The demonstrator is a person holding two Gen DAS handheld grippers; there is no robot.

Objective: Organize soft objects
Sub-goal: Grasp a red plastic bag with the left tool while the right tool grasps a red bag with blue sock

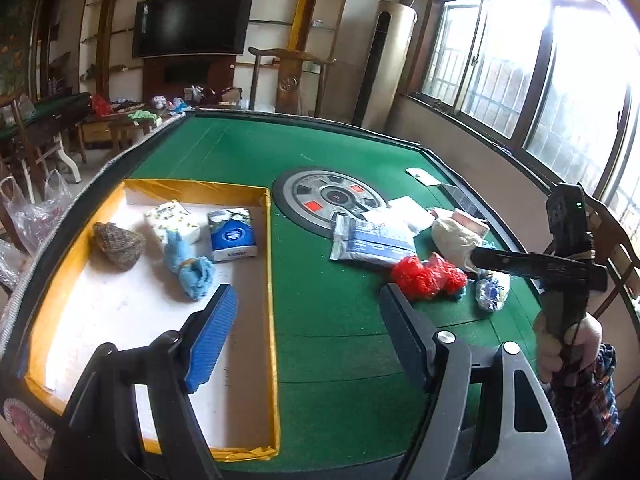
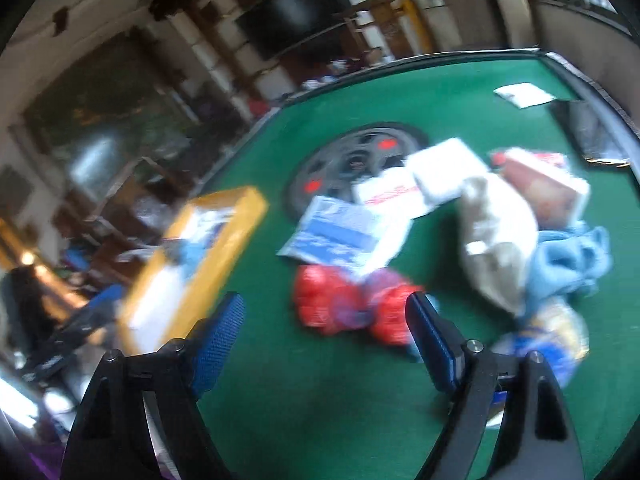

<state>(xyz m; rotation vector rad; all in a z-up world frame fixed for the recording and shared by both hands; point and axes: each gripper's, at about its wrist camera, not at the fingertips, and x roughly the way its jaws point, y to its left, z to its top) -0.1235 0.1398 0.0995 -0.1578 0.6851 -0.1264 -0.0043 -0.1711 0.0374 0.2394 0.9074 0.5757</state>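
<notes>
A yellow-rimmed tray (image 1: pixel 273 280) on the green table holds a brown knitted thing (image 1: pixel 119 245), a patterned tissue pack (image 1: pixel 172 222), a blue tissue pack (image 1: pixel 232 236) and a light blue cloth (image 1: pixel 190 266). My left gripper (image 1: pixel 308 300) is open and empty, over the tray's right rim. To the right lies a pile: a red plastic bag (image 1: pixel 426 274), a blue-white packet (image 1: pixel 370 240), a cream pouch (image 1: pixel 456 240). In the blurred right wrist view my right gripper (image 2: pixel 326 314) is open just in front of the red bag (image 2: pixel 348 308), beside a cream pouch (image 2: pixel 500 240) and blue cloth (image 2: pixel 568 260).
A round grey hub (image 1: pixel 332 196) sits in the table's middle. White packs (image 1: pixel 408 210) and a paper (image 1: pixel 422 176) lie behind the pile. A hand (image 1: pixel 568 344) holds the other gripper at right. The table's raised rim (image 1: pixel 460 172) runs along the windows.
</notes>
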